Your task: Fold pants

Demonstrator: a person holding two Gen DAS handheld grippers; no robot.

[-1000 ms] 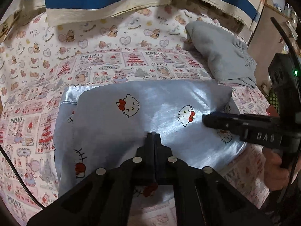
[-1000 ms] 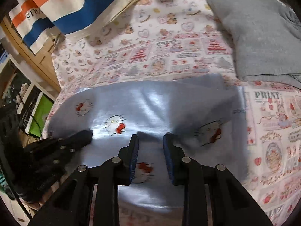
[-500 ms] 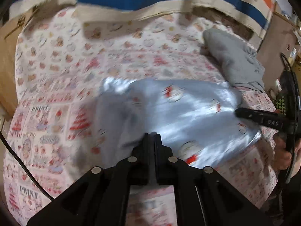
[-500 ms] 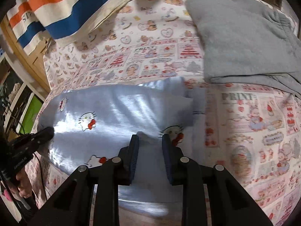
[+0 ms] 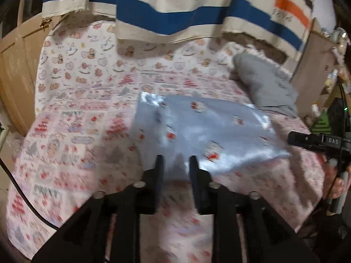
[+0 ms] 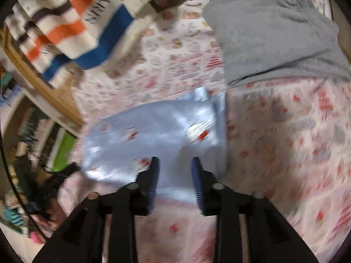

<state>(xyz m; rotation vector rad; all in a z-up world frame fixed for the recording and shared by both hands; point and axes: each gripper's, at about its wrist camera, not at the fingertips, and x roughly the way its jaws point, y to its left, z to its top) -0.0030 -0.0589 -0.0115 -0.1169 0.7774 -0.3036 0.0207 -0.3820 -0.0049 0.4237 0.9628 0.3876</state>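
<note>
The pale blue satin pants (image 5: 204,131) with a cat print lie folded in a compact rectangle on the patterned bed sheet (image 5: 72,118). My left gripper (image 5: 174,160) is open and empty, hovering just short of the pants' near edge. The right gripper's black body (image 5: 316,142) shows at the right edge of the left wrist view. In the right wrist view the pants (image 6: 153,133) lie ahead, and my right gripper (image 6: 174,162) is open and empty above their near edge. Both views are motion-blurred.
A folded grey garment (image 5: 265,87) lies at the far right of the bed, also in the right wrist view (image 6: 269,35). A striped blue, orange and cream towel (image 5: 175,8) hangs over the headboard. Wooden furniture (image 5: 13,72) borders the left side.
My left gripper let go of the pants and opened, then drew back. My right gripper also pulled back toward the near edge. The pants now lie smaller and farther from both cameras.
</note>
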